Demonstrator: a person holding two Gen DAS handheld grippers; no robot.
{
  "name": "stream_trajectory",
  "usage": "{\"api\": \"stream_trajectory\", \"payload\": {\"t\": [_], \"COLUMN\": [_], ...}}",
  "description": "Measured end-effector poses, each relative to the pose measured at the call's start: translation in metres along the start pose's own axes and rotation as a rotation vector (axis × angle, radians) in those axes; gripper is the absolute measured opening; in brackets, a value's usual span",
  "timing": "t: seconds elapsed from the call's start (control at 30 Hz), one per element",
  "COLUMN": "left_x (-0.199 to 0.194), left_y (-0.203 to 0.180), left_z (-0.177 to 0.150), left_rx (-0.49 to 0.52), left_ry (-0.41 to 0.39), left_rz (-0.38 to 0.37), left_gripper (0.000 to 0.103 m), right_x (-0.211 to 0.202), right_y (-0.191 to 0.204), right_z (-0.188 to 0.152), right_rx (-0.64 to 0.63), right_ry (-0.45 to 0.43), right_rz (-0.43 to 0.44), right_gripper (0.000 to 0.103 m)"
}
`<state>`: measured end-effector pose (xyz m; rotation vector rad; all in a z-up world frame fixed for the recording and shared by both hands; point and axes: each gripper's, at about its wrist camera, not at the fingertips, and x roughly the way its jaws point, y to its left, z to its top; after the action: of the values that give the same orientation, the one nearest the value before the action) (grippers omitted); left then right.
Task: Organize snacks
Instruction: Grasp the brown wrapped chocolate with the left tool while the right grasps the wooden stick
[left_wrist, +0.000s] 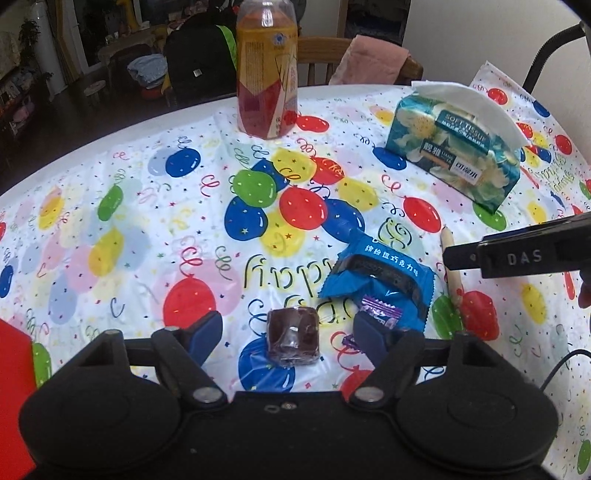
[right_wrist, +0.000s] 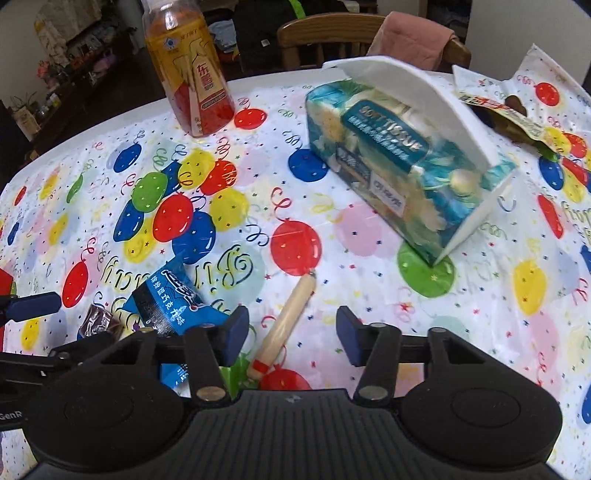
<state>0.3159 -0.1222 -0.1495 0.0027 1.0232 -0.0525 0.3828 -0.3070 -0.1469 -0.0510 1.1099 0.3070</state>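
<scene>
Step in hand, by my read: pickup of brown wrapped candy (left_wrist: 293, 339).

Left gripper (left_wrist: 288, 334) jaws apart, straddling candy on desk (left_wrist: 110, 258), just beside blue snack packet (left_wrist: 376, 275).

Right gripper (right_wrist: 291, 332) jaws apart, empty, over sausage stick (right_wrist: 286, 319) beside same packet.

Next: left jaws close squarely on candy.

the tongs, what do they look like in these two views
Both are black plastic. The left tongs have two round housings, silver pivot bolts and dark blue pads. The right tongs match, with a ribbed centre panel; seen side-on from the left view, white "DAS" lettering. A thin black cable trails nearby.
</scene>
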Motion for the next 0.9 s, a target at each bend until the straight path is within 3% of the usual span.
{"api": "stream_trajectory", "payload": {"t": [0.33, 0.53, 0.9], "left_x": [0.016, 0.019, 0.008], "left_y": [-0.007, -0.005, 0.003], "left_z": [-0.002, -0.004, -0.010], "left_rx": [0.050, 0.051, 0.023], "left_ry": [0.032, 0.043, 0.046], "left_rz": [0.003, 0.002, -0.014], "left_gripper": [0.048, 0.032, 0.031], "right_x": [0.014, 0.014, -0.002], "right_y": [0.009, 0.016, 0.013], "right_z": [-0.004, -0.006, -0.016], "right_rx": [-0.025, -0.060, -0.047], "right_ry": [0.013, 0.006, 0.002], "right_rz": [-0.036, -0.047, -0.028], "right_gripper": [0.023, 0.017, 0.011]}}
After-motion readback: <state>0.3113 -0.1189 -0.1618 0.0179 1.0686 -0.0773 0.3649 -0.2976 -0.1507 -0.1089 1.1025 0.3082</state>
